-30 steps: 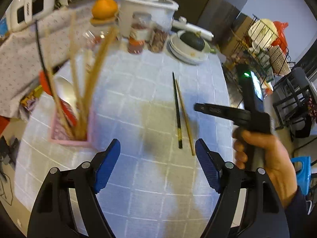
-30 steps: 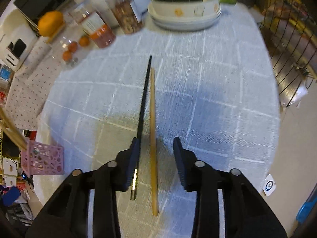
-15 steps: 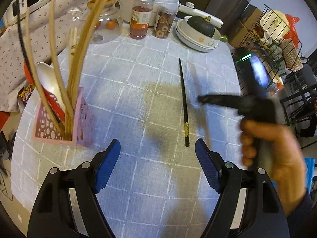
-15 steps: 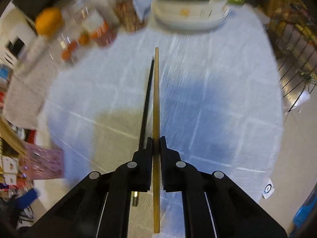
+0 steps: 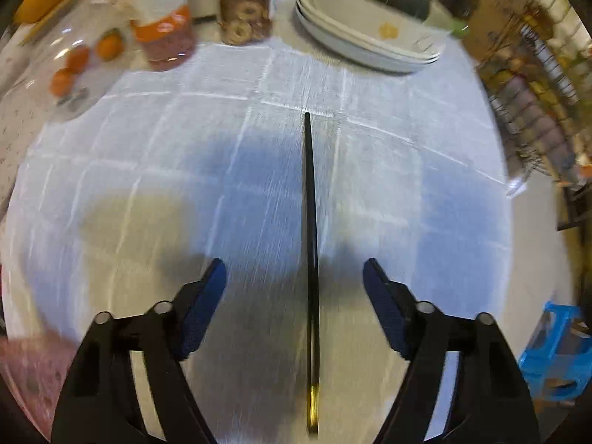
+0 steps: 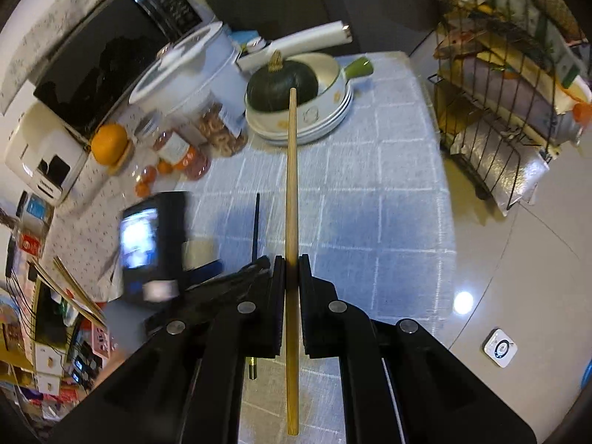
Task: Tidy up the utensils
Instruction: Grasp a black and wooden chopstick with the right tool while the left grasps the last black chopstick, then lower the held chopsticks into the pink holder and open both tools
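Observation:
A black chopstick with a gold end lies on the checked tablecloth, pointing away. My left gripper is open and straddles it, blue pads on either side, low over the cloth. My right gripper is shut on a wooden chopstick and holds it lifted above the table. The black chopstick shows partly to its left, beside the blurred left gripper body. The pink utensil holder is a blur at the lower left; wooden chopsticks stand in it.
At the table's far edge stand stacked white plates with a dark squash, jars, oranges and a white cooker. A wire rack stands off the table's right edge. A blue stool is on the floor.
My right gripper closed on the wooden chopstick and lifted it off the cloth. My left gripper swung right and down from the pink holder until it straddles the black chopstick.

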Motion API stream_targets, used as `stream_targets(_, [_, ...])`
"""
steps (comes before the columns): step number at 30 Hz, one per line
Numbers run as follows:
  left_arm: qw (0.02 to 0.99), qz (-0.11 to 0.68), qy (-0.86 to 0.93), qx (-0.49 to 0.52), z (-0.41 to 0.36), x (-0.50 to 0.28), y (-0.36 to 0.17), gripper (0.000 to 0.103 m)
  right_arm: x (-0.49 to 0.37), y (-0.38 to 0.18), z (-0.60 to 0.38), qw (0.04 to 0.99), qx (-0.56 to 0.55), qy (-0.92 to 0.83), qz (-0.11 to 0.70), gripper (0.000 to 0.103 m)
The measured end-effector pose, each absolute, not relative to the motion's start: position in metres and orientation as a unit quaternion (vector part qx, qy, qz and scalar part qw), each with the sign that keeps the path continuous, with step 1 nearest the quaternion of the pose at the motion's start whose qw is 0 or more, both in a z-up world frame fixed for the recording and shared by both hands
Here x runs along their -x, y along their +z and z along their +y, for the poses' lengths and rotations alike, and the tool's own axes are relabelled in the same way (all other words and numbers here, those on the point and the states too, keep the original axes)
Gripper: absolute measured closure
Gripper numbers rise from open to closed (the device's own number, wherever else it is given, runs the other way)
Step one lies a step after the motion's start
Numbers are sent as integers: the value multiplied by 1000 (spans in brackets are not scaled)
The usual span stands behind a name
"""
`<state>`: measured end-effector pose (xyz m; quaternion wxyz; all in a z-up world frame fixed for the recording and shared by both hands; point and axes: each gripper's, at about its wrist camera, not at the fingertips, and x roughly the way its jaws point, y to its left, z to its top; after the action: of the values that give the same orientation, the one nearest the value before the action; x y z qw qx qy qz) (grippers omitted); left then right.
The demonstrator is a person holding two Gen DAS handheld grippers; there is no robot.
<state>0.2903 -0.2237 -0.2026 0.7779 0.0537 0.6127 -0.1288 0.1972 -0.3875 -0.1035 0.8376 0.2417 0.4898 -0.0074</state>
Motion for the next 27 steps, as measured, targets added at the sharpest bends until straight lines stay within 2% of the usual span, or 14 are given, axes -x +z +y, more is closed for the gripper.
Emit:
stream_targets(1, [777,613,-126,-66,-228,-294,-208,51,-196,-103,-390,838,-244,-9,488,95])
stream_targets(2, [786,601,-118,-86,-232,-294,-210,55,-195,-101,-393,839,-246,-11,485,95])
stream_targets(3, [796,585,-127,-96,-235,-291,-209,86,-194,-100,-396,840,-249,-12,482,95])
stream_targets(4, [792,585,-154,-80,-238,-286,-208,98,-192,-99,-397,841,-250,-12,480,95])
stream_targets(8, [803,568,-165,-71,-230,-258,-191,99,-187,-94,-401,843,-259,-11,472,95])
stream_targets(20, [882,423,-197,-71,-152,-148,-52,99,-184,-78,-356,854,-236,26,464,96])
stream_targets(27, [903,393,-168,-44,-92,-124,-30,99,-179,-61,-297,863,-197,70,459,96])
